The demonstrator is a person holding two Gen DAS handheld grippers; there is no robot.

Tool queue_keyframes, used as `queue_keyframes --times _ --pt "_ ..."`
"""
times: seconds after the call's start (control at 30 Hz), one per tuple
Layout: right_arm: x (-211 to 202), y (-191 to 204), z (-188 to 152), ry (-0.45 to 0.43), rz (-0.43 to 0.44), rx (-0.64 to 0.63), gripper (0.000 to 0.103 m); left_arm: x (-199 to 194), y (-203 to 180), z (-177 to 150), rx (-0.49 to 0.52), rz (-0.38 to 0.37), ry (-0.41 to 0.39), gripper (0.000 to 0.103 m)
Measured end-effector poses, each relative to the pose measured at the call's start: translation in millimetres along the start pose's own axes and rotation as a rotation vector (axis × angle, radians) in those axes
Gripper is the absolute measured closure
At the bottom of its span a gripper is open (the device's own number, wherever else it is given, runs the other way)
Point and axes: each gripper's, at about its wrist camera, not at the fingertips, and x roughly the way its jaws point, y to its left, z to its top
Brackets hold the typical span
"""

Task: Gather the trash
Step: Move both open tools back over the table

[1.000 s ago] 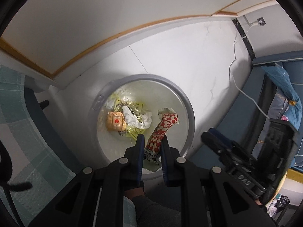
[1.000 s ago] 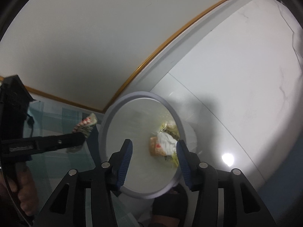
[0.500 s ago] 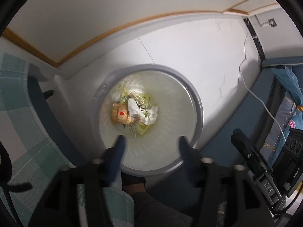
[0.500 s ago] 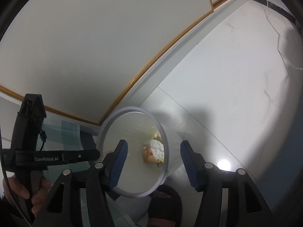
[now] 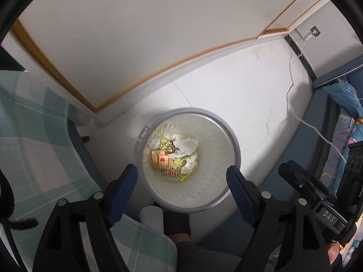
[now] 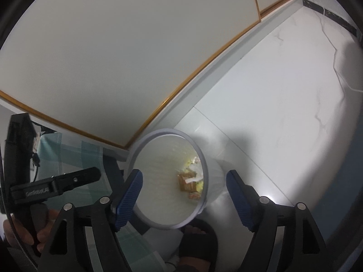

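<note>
A round grey trash bin (image 5: 237,151) with a clear liner stands on the white floor. At its bottom lie an orange wrapper (image 5: 161,161), white tissue (image 5: 186,145) and a red-and-white checkered wrapper (image 5: 170,172). My left gripper (image 5: 181,176) hangs above the bin, its jaws opening, with nothing between them. My right gripper (image 6: 185,175) also hovers over the bin (image 6: 163,132), its jaws opening and empty. The right wrist view shows the trash pile (image 6: 189,181) and the left gripper (image 6: 56,184) in a hand at the left.
A green checked cloth (image 5: 34,147) covers furniture left of the bin. A foot in a black sandal (image 6: 197,238) stands at the bin's near side. A white cable (image 5: 295,106) runs along the floor towards dark blue furniture (image 5: 335,136) on the right. A wall with wood trim stands behind.
The left gripper let go of the red-and-white wrapper, which now lies in the bin. Both grippers opened wider and rose away from the bin.
</note>
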Motion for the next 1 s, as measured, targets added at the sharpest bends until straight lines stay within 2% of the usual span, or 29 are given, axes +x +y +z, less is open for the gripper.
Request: queue_keyframes --times 0.17,0.4,0.67,0.9,1.0 --pt "-16 10 2 -0.021 0.0 -0.012 0.02 -28 4 0 -0.001 0.024 -0.086 0.025" --pt "-43 25 0 -0.061 -0.004 -0.02 0.019 -63 14 -8 -0.022 0.023 -0.184 0.024" --pt "-87 53 0 -0.145 0.007 -0.047 0.017 -105 16 -24 -0.02 0.004 -0.283 0.024" --pt "-134 101 -2 -0.241 0.022 -0.138 0.017 -151 33 -44 -0.039 0.01 -0.403 0.024" --pt "-157 134 -2 -0.297 0.026 -0.228 0.017 -174 46 -56 -0.052 0.023 -0.461 0.024"
